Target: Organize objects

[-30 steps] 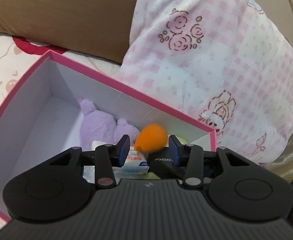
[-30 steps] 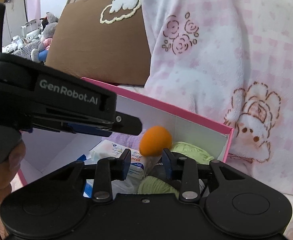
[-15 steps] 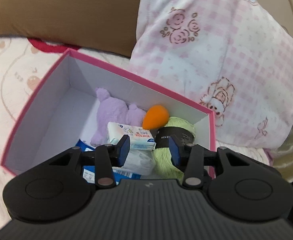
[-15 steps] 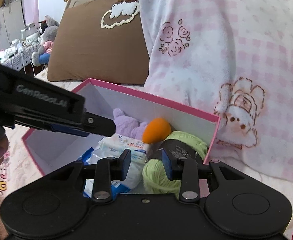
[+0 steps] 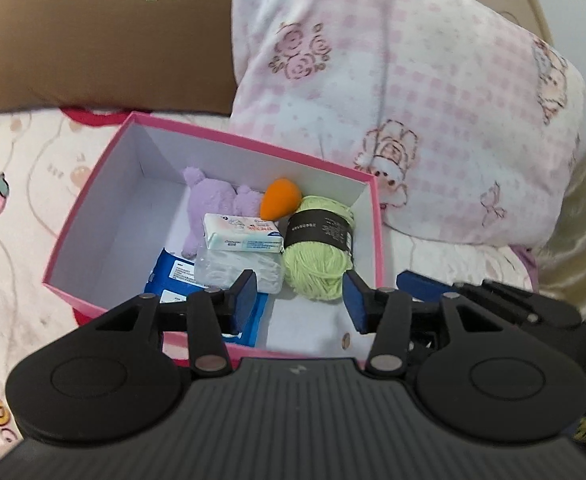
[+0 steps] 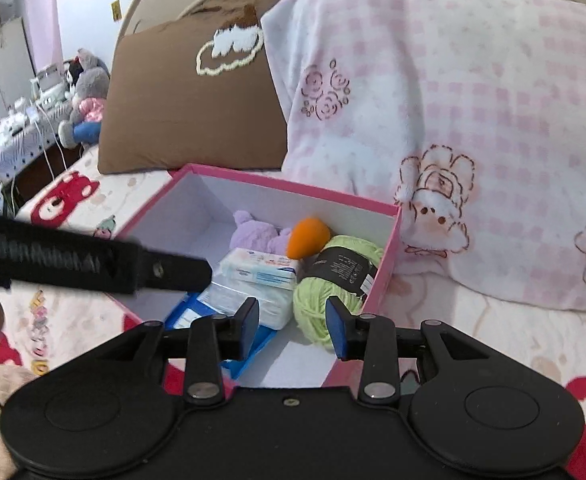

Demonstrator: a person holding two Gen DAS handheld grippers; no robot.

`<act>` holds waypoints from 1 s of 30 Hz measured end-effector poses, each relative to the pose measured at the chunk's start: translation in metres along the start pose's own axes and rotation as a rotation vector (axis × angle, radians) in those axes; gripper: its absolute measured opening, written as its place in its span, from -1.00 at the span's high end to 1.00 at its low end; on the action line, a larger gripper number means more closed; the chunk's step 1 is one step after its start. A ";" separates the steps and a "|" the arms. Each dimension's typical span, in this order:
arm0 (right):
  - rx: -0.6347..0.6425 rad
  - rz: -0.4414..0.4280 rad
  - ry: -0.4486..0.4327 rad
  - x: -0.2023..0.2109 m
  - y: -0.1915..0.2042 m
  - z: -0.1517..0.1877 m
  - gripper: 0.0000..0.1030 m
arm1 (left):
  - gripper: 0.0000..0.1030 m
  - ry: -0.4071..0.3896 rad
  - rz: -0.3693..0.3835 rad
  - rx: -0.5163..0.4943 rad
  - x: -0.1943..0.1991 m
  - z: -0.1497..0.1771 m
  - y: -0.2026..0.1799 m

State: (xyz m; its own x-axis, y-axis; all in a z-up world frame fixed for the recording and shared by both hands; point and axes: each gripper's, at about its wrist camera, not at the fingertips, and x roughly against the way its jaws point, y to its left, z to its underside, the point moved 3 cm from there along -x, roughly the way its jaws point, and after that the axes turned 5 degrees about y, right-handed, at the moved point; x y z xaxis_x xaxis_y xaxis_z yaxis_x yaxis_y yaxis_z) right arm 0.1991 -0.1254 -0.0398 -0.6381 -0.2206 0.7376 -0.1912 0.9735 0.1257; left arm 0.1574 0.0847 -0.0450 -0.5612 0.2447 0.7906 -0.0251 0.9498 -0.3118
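Both grippers, left gripper (image 5: 300,295) and right gripper (image 6: 293,327), hover with fingers apart and empty above the pink box (image 5: 93,222) on the bed. Orange egg (image 5: 280,198) rests at the box's far edge against the yarn (image 5: 319,254); judged risk: it rolls if the yarn is nudged.

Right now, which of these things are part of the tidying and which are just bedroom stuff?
Part of the job: pink box, orange sponge, green yarn, purple plush, tissue pack.

Just lying about: brown pillow, pink checked blanket, grey stuffed toy.

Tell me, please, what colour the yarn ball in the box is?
The yarn is light green with a black label band; the left wrist view shows it best.
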 end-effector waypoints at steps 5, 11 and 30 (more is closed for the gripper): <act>-0.005 0.032 -0.027 0.034 0.007 0.001 0.07 | 0.01 -0.012 0.007 -0.041 0.028 0.009 -0.016; -0.011 0.058 -0.037 0.067 0.010 0.014 -0.09 | -0.10 -0.032 0.002 -0.094 0.057 0.024 -0.030; -0.134 0.153 0.010 0.122 0.014 0.060 -0.68 | -0.50 -0.014 -0.010 -0.126 0.095 0.071 -0.041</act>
State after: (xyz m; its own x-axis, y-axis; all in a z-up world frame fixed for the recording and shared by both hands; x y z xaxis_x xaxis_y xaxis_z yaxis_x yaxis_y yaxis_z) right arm 0.0736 -0.1428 0.0124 -0.6448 -0.0696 0.7612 0.0089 0.9951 0.0985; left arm 0.0469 0.0551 0.0054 -0.5728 0.2328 0.7859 0.0731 0.9695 -0.2339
